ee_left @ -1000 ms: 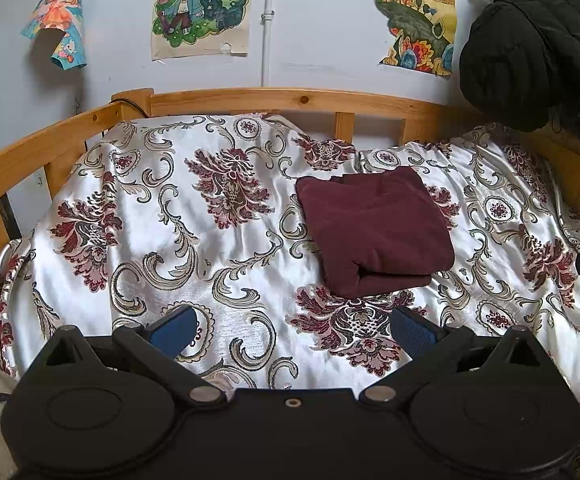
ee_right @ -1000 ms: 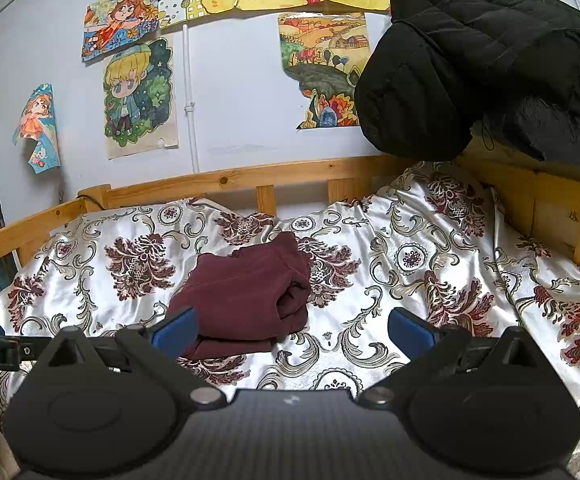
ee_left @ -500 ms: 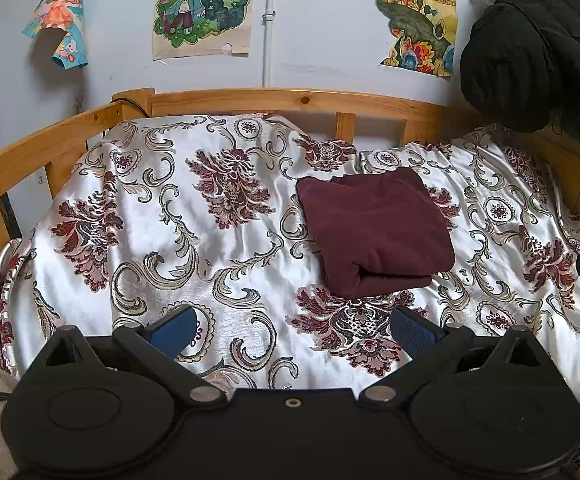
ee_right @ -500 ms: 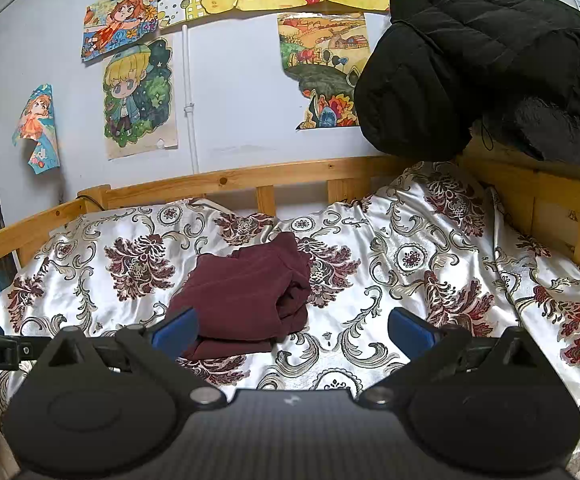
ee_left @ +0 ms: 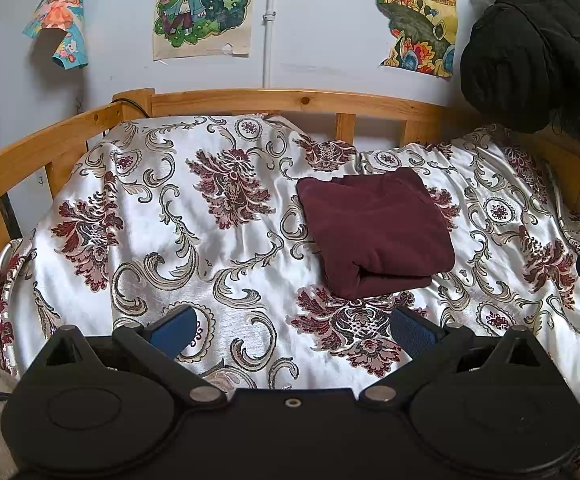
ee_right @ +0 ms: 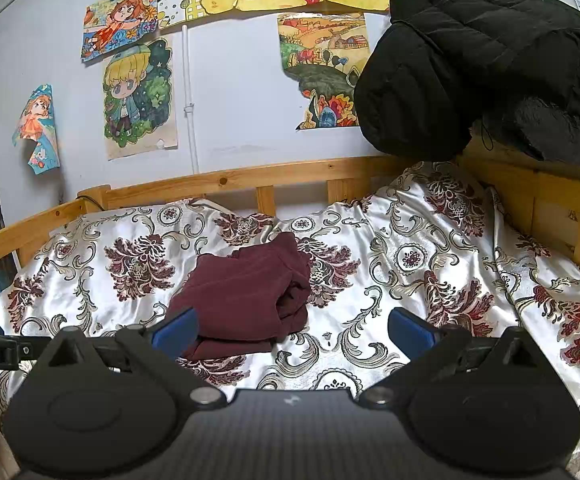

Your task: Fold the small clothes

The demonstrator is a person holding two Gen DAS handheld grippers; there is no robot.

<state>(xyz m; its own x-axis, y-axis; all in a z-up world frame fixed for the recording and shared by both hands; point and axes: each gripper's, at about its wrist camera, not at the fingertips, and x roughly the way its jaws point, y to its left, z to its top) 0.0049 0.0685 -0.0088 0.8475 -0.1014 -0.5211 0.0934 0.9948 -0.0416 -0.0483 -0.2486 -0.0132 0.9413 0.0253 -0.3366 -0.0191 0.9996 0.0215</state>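
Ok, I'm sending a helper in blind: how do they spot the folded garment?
Find the wooden bed frame with its white floral bedspread. Mid-bed lies a folded maroon garment: the only plain, dark, unpatterned cloth lying there.

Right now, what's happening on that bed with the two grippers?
A person is folding small clothes with a handheld gripper in each hand. A maroon garment lies folded into a compact bundle on the floral bedspread. Neither gripper is touching it: the left gripper and the right gripper both hover short of it, jaws wide open and empty. A black jacket hangs over the wooden bed frame at the far right.
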